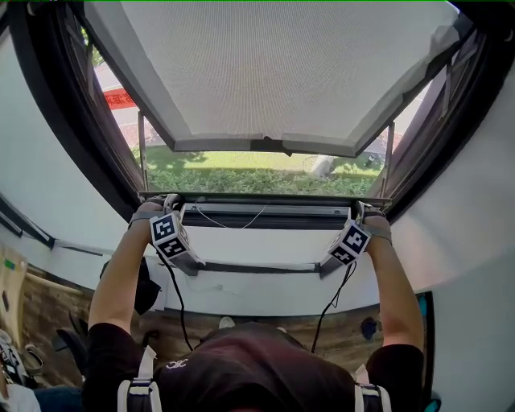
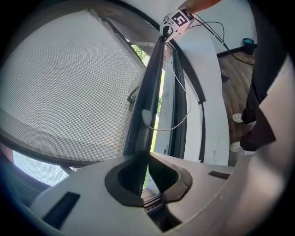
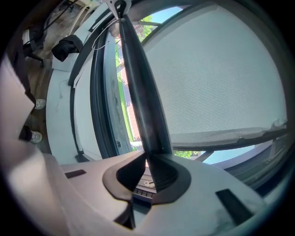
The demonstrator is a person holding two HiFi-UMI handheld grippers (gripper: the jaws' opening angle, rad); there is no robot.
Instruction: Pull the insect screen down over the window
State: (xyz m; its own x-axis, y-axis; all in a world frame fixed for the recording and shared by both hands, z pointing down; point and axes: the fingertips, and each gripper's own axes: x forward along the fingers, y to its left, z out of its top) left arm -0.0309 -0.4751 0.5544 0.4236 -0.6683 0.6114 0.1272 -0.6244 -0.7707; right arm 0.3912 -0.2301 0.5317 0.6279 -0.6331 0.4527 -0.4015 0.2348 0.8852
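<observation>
The insect screen's dark pull bar (image 1: 265, 201) runs level across the window, low down just above the white sill (image 1: 257, 241). Its grey mesh (image 2: 69, 83) stretches from the bar over the opening. My left gripper (image 1: 171, 203) is shut on the bar's left end, and in the left gripper view the jaws (image 2: 148, 156) pinch the bar (image 2: 150, 92). My right gripper (image 1: 359, 212) is shut on the bar's right end; its jaws (image 3: 148, 159) clamp the bar (image 3: 138, 92). Each gripper shows far off in the other's view: the right one (image 2: 177, 20) and the left one (image 3: 117, 5).
Outside, an awning sash (image 1: 265, 145) is swung outward over grass (image 1: 241, 173). A thin white cord (image 1: 233, 221) hangs under the bar. Dark window frames (image 1: 88, 137) flank the opening. Black cables (image 1: 179, 298) trail down from the grippers above the wooden floor (image 1: 346, 338).
</observation>
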